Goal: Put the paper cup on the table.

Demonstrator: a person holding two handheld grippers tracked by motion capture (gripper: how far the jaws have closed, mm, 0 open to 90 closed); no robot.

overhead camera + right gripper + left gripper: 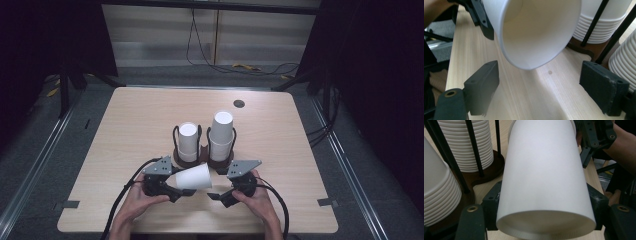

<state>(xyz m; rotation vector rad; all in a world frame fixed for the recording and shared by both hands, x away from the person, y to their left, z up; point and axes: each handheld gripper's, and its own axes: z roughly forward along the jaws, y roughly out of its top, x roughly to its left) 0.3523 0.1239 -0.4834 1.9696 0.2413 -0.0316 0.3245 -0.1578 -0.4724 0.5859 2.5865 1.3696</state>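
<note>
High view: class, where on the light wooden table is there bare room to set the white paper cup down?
The light wooden table is bare left of the two racks of stacked white cups, right of them, and behind them. It is crowded around both grippers, at the near middle.

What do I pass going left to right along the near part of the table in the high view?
Left hand-held gripper → single paper cup lying on its side in that gripper → right hand-held gripper, open and short of the cup. The two cup stacks stand farther back.
</note>
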